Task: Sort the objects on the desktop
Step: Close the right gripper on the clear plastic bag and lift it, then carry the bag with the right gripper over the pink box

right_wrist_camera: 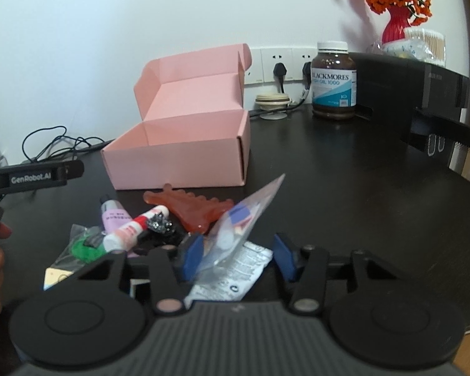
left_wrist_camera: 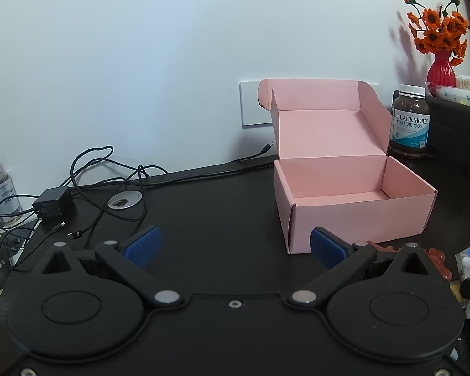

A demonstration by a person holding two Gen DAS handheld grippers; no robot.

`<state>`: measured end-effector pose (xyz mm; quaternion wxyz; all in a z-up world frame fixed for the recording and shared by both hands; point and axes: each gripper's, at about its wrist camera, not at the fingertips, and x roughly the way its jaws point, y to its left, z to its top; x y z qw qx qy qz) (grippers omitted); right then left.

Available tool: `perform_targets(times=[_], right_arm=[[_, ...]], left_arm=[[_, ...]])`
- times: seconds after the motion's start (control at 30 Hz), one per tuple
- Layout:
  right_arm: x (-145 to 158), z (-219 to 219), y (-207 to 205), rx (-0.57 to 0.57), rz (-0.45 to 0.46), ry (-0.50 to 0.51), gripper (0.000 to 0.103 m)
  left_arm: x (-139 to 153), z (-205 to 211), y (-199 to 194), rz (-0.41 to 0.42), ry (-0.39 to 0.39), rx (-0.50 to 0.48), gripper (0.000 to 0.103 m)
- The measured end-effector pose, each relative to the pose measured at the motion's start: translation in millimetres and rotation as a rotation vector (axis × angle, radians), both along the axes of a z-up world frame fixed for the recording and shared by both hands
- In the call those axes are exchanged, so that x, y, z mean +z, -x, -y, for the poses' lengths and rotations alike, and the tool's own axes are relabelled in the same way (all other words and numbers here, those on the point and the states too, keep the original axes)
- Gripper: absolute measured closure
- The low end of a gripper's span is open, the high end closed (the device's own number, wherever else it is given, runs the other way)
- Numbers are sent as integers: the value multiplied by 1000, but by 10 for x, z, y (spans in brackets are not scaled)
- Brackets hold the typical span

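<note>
On the dark surface [left_wrist_camera: 222, 206] the left tongs [left_wrist_camera: 235, 246] are held wide apart, with nothing between the blue pads. Just beyond, the pink cardboard box [left_wrist_camera: 357, 216] is seen with its lid up and its inside bare. Nearer and to the right, a clear plastic packet [right_wrist_camera: 244, 222] is lodged between the half-spread right tongs [right_wrist_camera: 239, 255], touching the left pad only.

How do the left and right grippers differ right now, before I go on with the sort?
The left gripper stands wide open over bare desk; the right gripper stands narrower. Nothing lies between the left gripper's pads; a clear plastic packet stands between the right gripper's, leaning on one pad, the other apart from it. Both have blue pads and face the open pink box.
</note>
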<state>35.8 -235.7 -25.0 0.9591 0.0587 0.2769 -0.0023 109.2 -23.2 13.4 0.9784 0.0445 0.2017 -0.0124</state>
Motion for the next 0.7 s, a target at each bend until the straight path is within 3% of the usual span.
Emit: perform_targets(times=[0.7], right_arm=[[40,138,70,-17,59,-65,80]], left_arm=[[-1,-14,-21,-25,17,-9,0]])
